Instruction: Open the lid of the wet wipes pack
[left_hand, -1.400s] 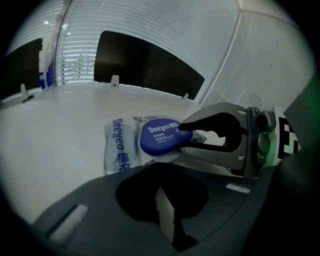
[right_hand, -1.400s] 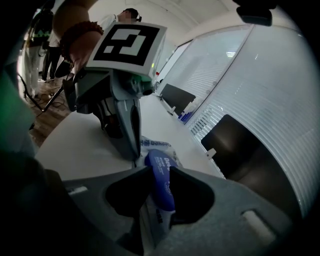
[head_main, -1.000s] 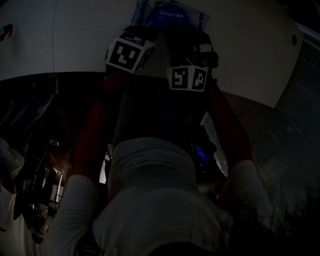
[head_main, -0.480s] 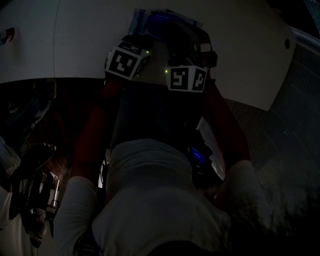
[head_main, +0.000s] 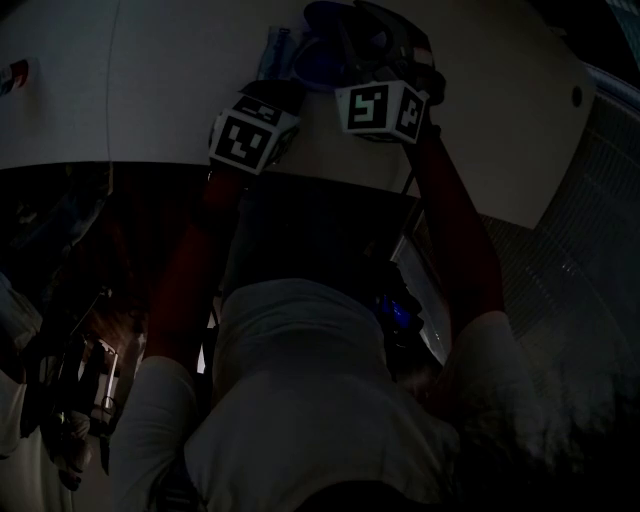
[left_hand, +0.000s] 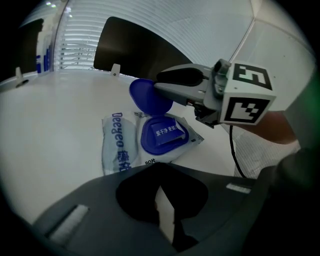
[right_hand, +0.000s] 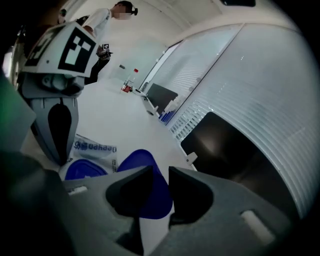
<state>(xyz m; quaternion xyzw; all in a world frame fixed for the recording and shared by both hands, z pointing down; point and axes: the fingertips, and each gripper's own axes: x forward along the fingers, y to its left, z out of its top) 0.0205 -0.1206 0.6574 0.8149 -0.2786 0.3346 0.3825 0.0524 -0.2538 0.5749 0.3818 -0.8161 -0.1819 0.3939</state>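
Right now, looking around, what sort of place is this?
Probably an office or lab room: a big white table, slatted blinds along the wall, and another person standing farther back.

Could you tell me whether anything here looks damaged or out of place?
Nothing stands out: the wet wipes pack lies flat on the table, with its blue lid flipped up and pinched by the right gripper.
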